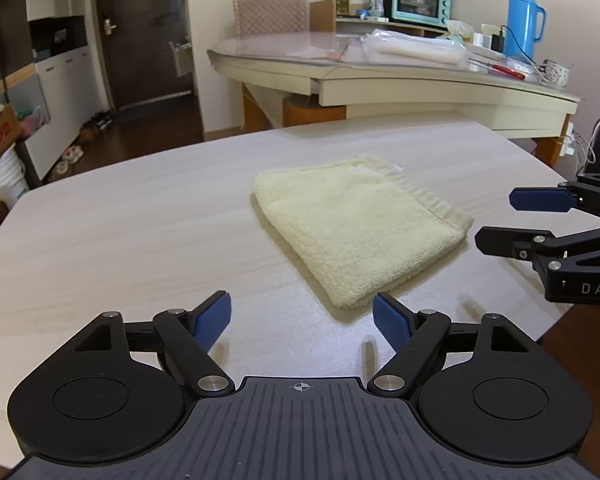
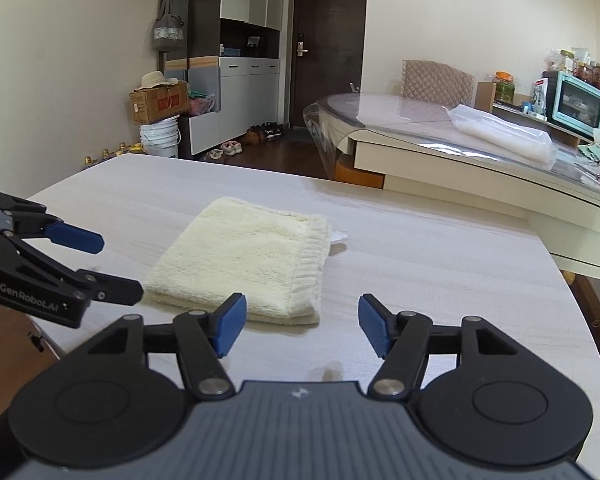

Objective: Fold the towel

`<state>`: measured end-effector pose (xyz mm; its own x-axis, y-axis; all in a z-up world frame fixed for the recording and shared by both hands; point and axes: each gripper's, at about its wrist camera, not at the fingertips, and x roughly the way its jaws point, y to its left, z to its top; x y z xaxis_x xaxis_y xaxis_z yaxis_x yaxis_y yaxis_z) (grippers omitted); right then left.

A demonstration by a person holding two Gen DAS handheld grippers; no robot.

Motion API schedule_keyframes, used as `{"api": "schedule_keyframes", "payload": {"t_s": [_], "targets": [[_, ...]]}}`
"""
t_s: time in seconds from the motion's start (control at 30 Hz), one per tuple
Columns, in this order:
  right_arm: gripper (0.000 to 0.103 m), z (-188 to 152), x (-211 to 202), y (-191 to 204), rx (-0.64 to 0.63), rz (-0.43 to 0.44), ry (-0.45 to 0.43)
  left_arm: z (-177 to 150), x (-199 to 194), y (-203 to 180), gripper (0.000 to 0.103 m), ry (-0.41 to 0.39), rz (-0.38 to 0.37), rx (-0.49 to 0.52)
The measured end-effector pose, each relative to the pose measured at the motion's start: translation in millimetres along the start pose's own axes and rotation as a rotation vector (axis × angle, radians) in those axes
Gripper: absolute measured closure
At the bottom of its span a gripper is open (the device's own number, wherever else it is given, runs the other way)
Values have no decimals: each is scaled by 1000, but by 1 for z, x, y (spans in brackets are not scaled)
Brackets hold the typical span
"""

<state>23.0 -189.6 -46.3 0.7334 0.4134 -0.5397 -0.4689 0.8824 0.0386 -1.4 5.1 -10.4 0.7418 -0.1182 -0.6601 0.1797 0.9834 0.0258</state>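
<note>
A cream towel (image 1: pixel 360 228) lies folded into a small thick rectangle on the pale wood-grain table (image 1: pixel 140 232). It also shows in the right wrist view (image 2: pixel 244 260). My left gripper (image 1: pixel 302 318) is open and empty, just short of the towel's near corner. My right gripper (image 2: pixel 300 322) is open and empty, close to the towel's near right corner. Each gripper shows in the other's view, the right one (image 1: pixel 496 220) beside the towel's right side and the left one (image 2: pixel 116 264) at its left side.
A second table (image 1: pixel 420 76) with a glass top stands behind, carrying a teal oven (image 1: pixel 418 0), a blue thermos (image 1: pixel 524 20) and a plastic-wrapped bundle (image 2: pixel 504 134). The table's right edge (image 2: pixel 580 320) is near my right gripper. A door and cabinets are far back.
</note>
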Motion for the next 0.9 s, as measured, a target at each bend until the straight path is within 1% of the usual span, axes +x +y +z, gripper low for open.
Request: {"api": "schedule_keyframes", "payload": {"t_s": [0.27,0.37,0.67,0.8,0.9], "targets": [[34,1,0,4,-11,7,0,0,0,4,13,0,4,-23],[34,1,0,4,-11,8,1,1,0,6,10,-1,11,-27],[34,-1,-1,3,-7,11,2,1,2,10,10,-3,29,-27],[34,-1,-1,0,4,11,-5,1,6,10,10,1,58,2],[34,-1,0,-2,12,9,-9,3,9,14,10,-1,73,3]]}}
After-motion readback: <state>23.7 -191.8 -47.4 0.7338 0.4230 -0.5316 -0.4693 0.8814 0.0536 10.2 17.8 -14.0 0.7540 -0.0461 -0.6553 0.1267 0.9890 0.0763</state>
